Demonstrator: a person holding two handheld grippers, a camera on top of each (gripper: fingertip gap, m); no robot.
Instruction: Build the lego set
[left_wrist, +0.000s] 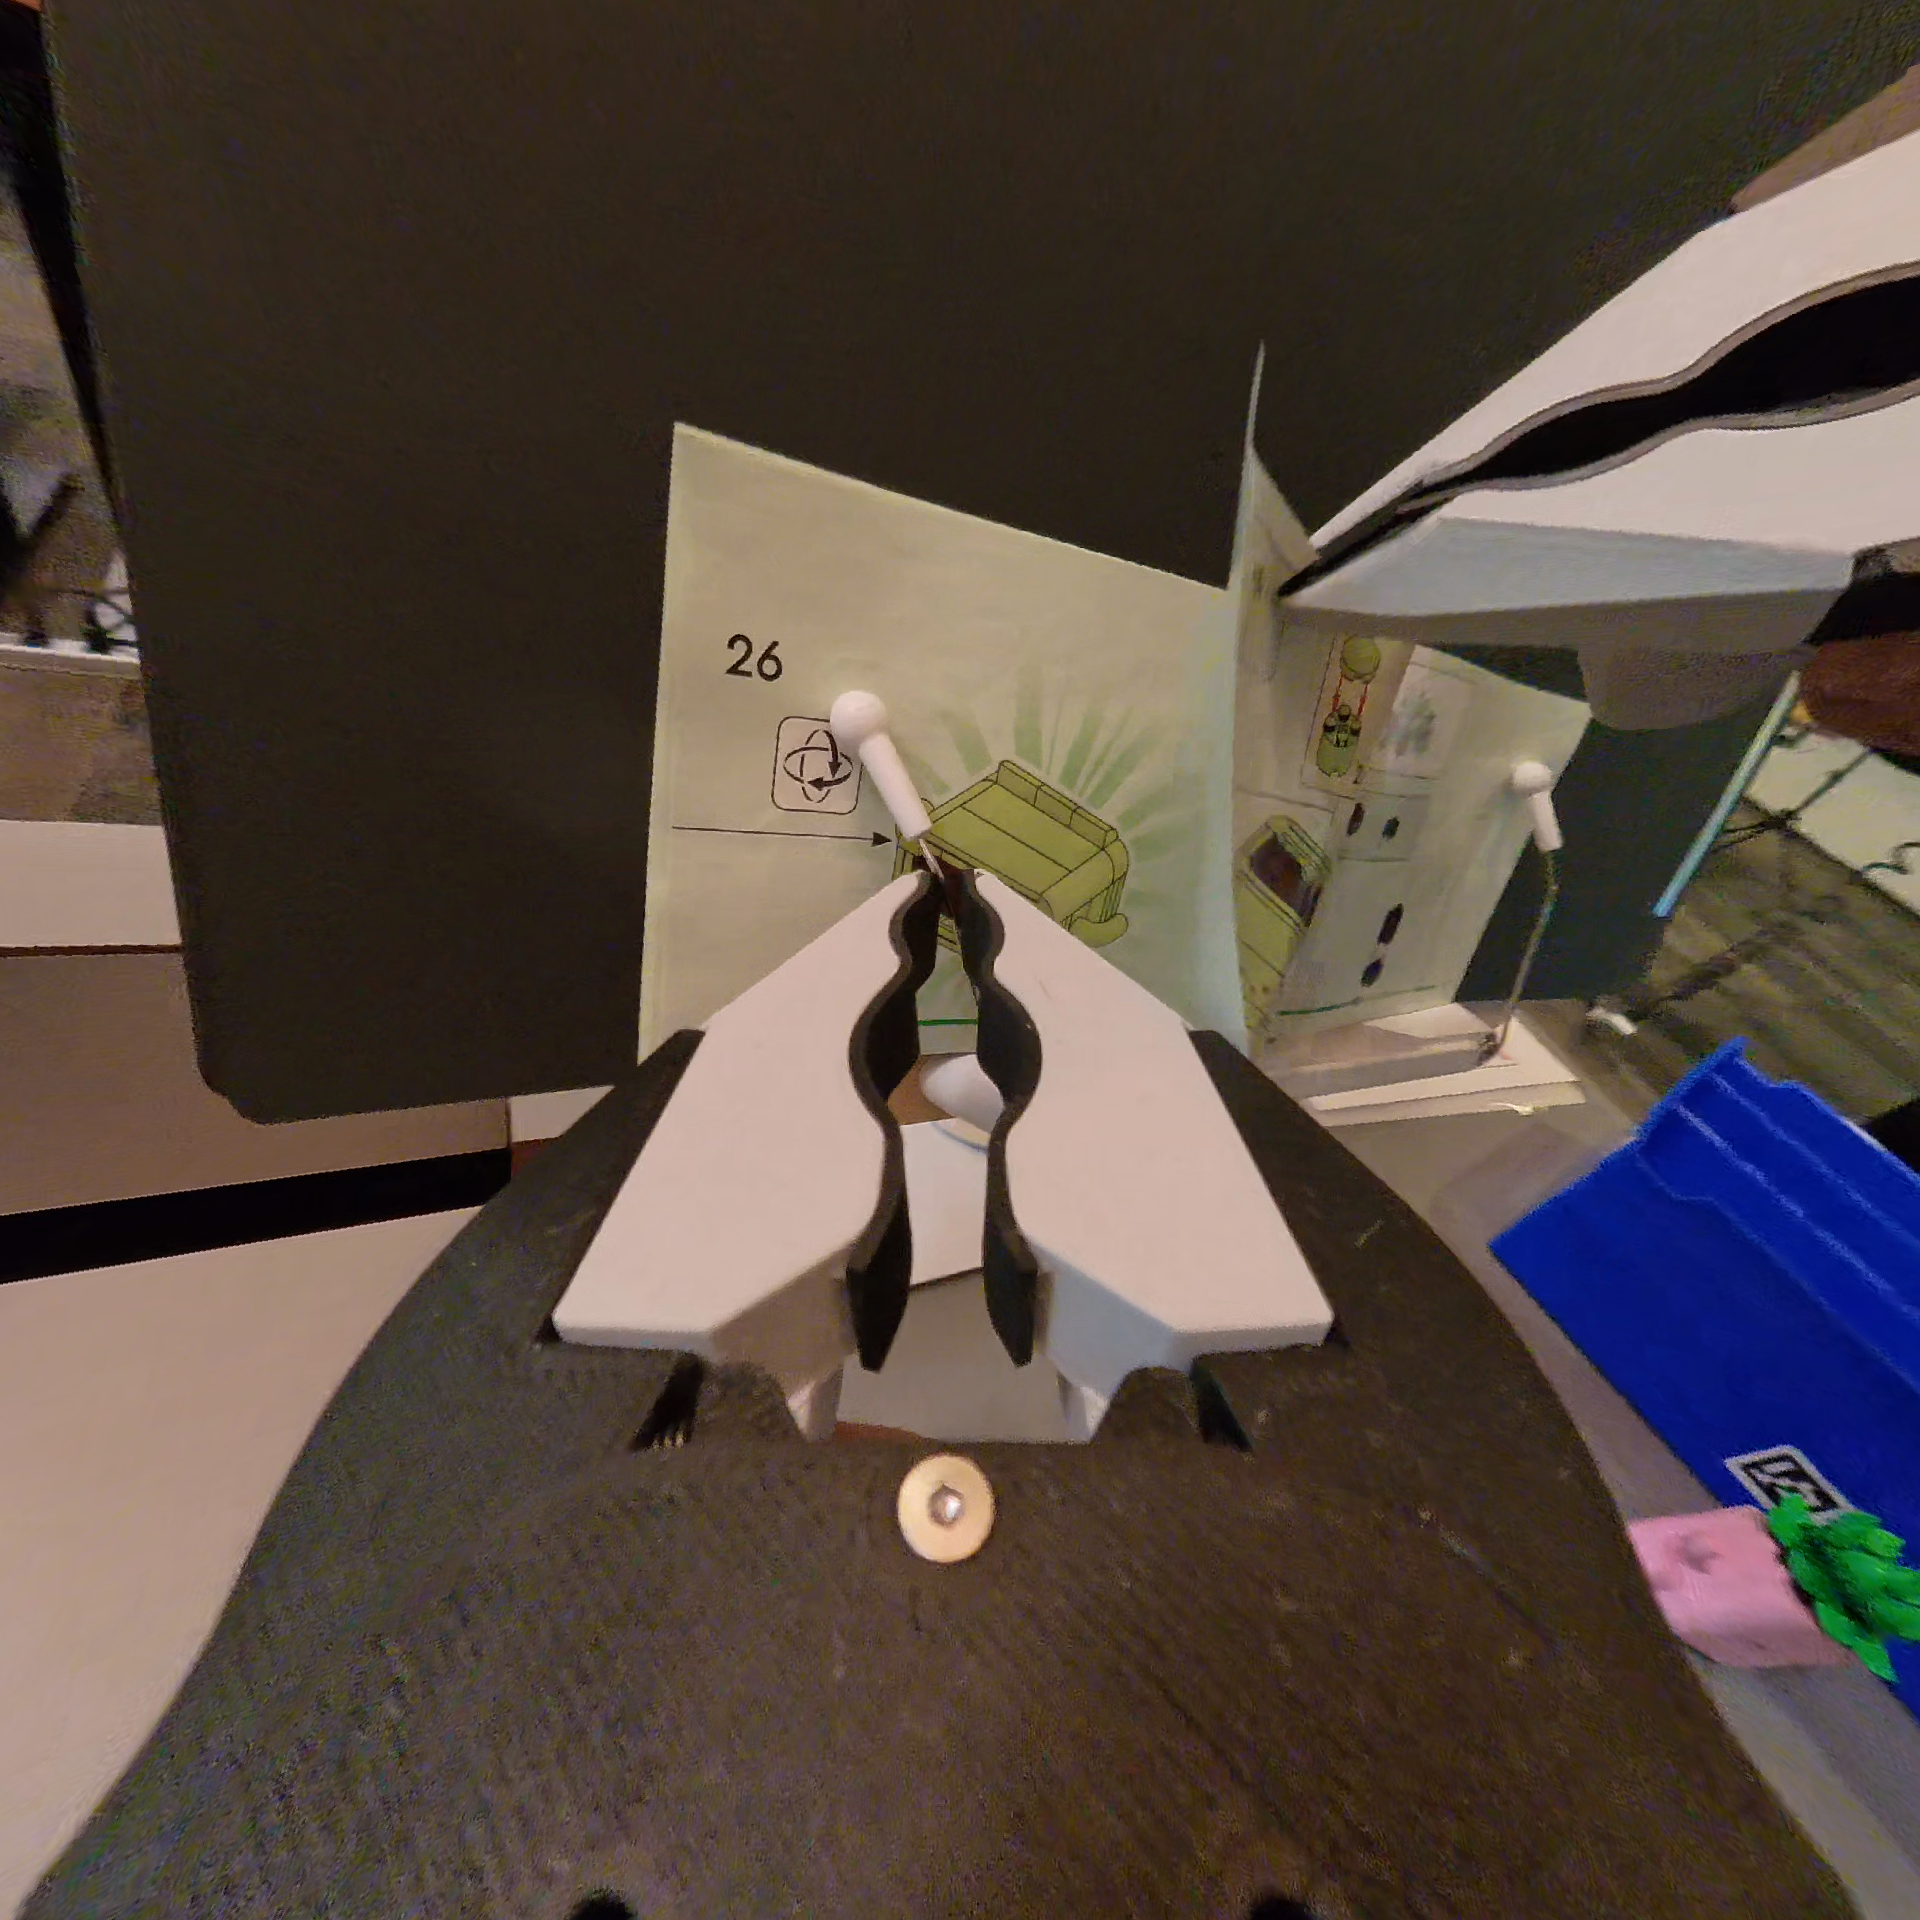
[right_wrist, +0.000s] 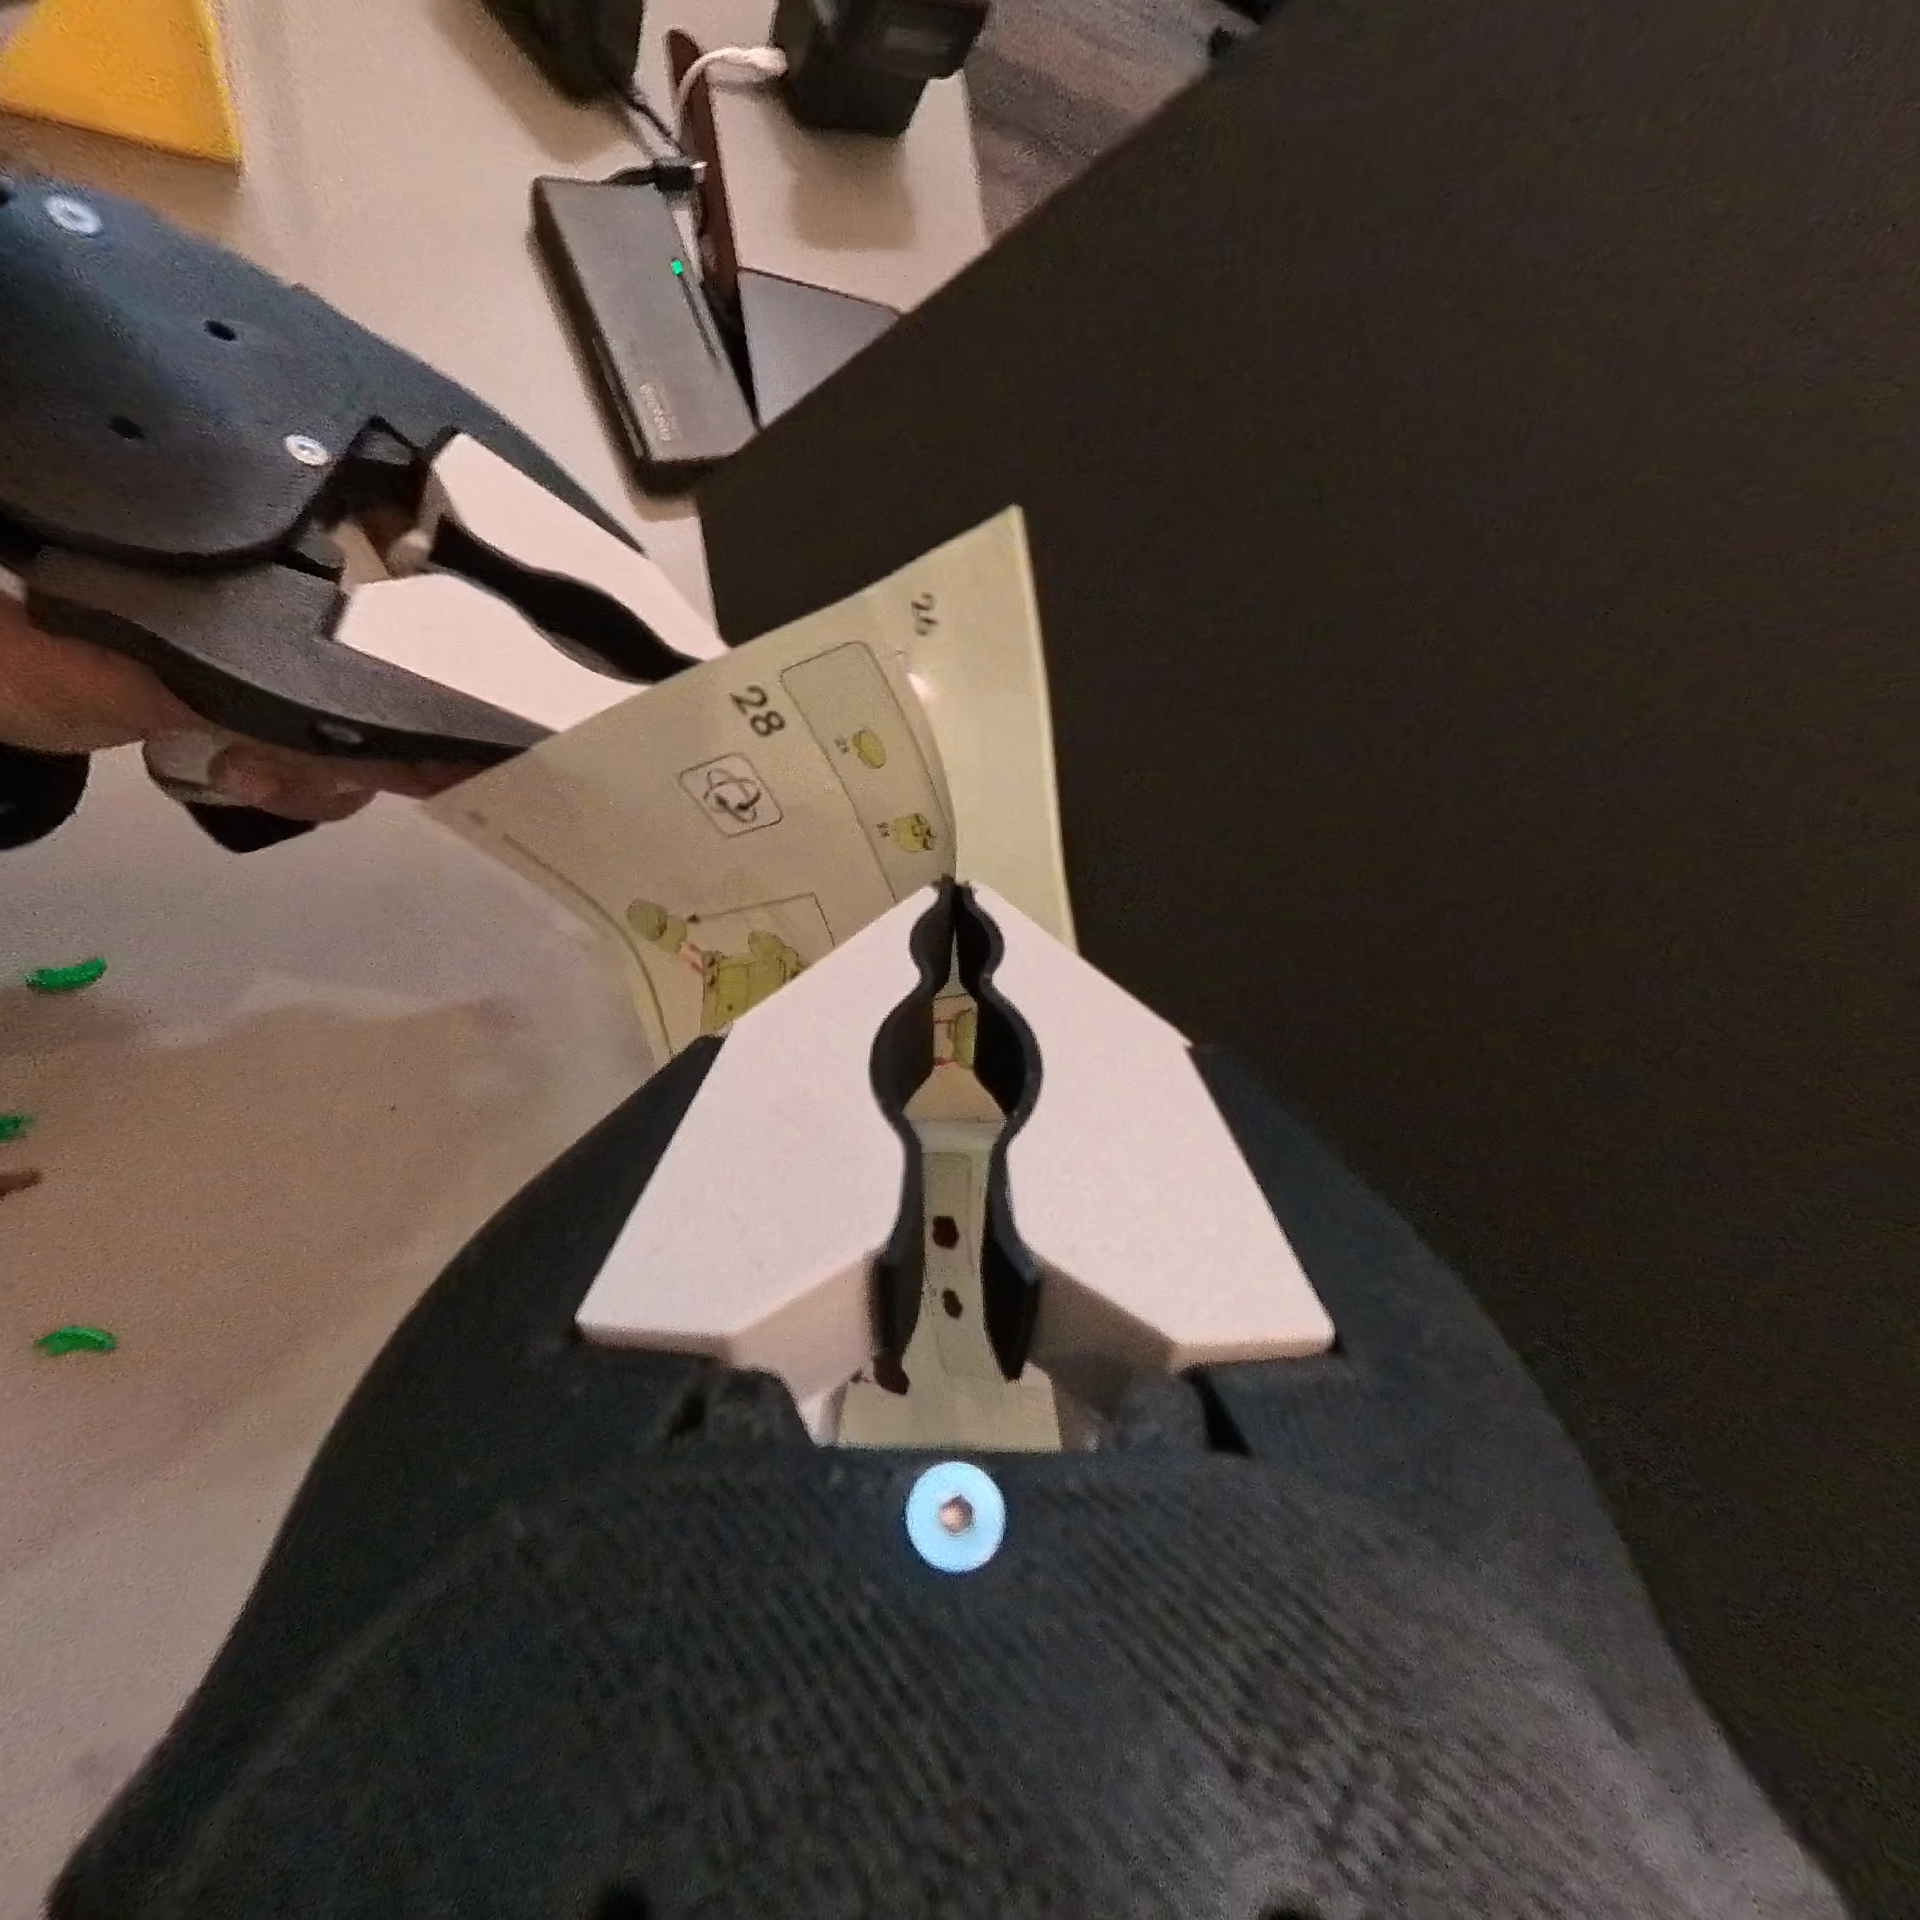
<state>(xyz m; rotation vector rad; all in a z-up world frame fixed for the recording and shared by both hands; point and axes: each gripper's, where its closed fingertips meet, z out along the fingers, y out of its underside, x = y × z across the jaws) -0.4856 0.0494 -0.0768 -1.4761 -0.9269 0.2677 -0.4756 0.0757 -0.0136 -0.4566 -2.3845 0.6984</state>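
The instruction booklet (left_wrist: 935, 644) stands open on a white book stand (left_wrist: 1434, 1081) against a black board. My left gripper (left_wrist: 940, 878) is shut on the thin wire of the stand's left page holder, just below its white tip (left_wrist: 873, 753). A second white-tipped holder (left_wrist: 1536, 805) stands at the right page. My right gripper (right_wrist: 951, 888) is shut on the edge of a booklet page (right_wrist: 790, 790), which curves away from the stand. It also shows in the left wrist view (left_wrist: 1294, 587), pinching that page. The left gripper (right_wrist: 260, 499) reaches in behind the page, fingertips hidden.
A blue bin (left_wrist: 1766, 1299) and a pink brick with a green plant piece (left_wrist: 1756, 1600) lie to the right. Small green pieces (right_wrist: 68, 974) lie on the table at the left. Black devices with cables (right_wrist: 644, 312) sit behind the black board (right_wrist: 1455, 520). The gap from one gripper's tips to the other's is roughly 7 cm.
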